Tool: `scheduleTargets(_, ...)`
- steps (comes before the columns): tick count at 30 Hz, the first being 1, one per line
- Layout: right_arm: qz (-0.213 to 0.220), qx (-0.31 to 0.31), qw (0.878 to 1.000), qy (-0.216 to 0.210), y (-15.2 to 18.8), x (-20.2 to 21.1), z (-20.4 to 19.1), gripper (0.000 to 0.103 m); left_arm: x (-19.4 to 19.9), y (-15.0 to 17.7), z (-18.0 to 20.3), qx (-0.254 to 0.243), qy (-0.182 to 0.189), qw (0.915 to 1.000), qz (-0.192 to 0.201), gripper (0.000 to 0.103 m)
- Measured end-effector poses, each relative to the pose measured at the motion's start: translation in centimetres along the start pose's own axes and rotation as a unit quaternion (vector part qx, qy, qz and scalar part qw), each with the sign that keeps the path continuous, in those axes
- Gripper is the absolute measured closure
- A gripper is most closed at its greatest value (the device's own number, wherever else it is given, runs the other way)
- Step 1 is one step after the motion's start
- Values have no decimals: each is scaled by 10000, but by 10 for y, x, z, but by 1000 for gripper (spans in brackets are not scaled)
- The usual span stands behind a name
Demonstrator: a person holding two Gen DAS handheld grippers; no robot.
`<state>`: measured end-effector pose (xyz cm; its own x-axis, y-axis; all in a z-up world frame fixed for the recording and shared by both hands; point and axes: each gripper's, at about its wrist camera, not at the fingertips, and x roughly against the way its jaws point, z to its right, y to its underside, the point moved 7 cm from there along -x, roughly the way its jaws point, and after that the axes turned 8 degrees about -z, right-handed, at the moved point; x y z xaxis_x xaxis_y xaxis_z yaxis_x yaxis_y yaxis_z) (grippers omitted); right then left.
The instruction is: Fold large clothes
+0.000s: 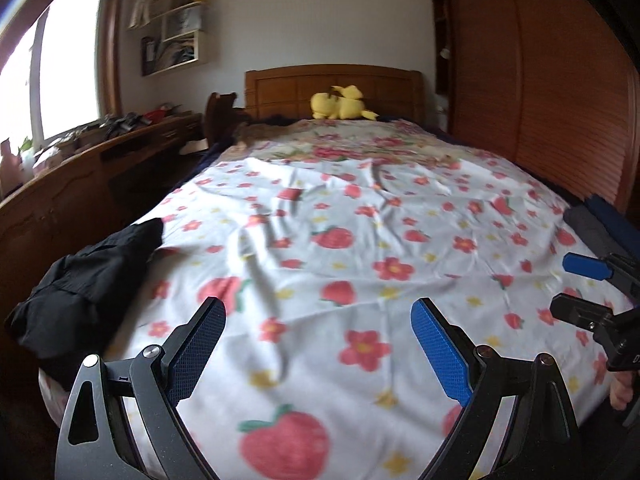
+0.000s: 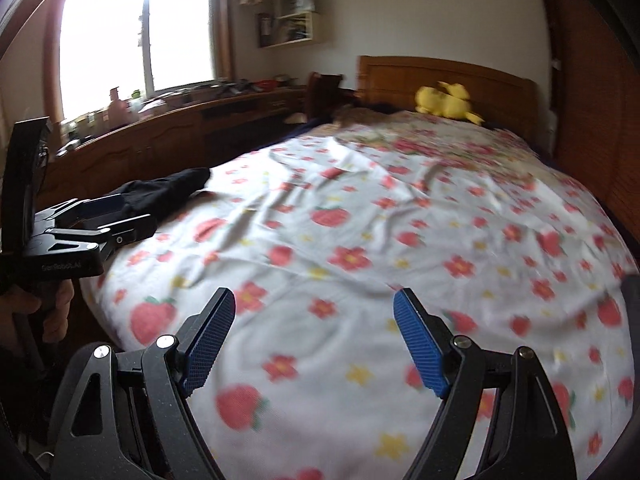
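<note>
While both grippers hang over the near end of the bed, neither has hold of anything; the left gripper (image 1: 318, 308) stands with its jaws spread wide, only the bedspread (image 1: 360, 216) showing between its blue pads (image 1: 440, 344); the right gripper (image 2: 314, 300) is spread just as wide, its pads (image 2: 420, 344) likewise bare of cloth. The task's thing, a black garment (image 1: 84, 276), lies crumpled at the near left edge of the bed, partly draped over the side, well to the left of the left gripper and touched by neither tool; in the right wrist view the same garment (image 2: 168, 192) lies just beyond the left gripper's fingers (image 2: 128, 230). The bedspread is white with red strawberries and flowers, creased across its middle; at the far end a yellow plush toy (image 1: 340, 104) rests against the wooden headboard (image 1: 332, 84); a long wooden desk (image 1: 80, 168) runs along the left wall under a bright window (image 2: 136, 32).
</note>
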<state>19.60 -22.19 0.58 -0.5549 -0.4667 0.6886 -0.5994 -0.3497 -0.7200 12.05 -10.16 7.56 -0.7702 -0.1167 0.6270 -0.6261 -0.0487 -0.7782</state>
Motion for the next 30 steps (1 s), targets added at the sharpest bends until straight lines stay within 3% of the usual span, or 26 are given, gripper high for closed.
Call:
scheduleTargets(6, 75, -517, 9981, 323, 25, 31, 44, 21, 2, -5, 40, -119, 402, 9991, 54, 9)
scheduleTargets(14, 602, -978, 9875, 1075, 29, 103, 78, 21, 30, -23, 67, -255, 739, 9965, 292, 9)
scheduleTargets(23, 1127, -1209, 9777, 1293, 18, 166, 68, 21, 101, -26, 68, -336, 777, 9929, 833, 9)
scheduleTargets(30, 1407, -1144, 9751, 1279, 3, 192, 55, 21, 140, -18, 67, -424, 677, 9906, 1108, 8)
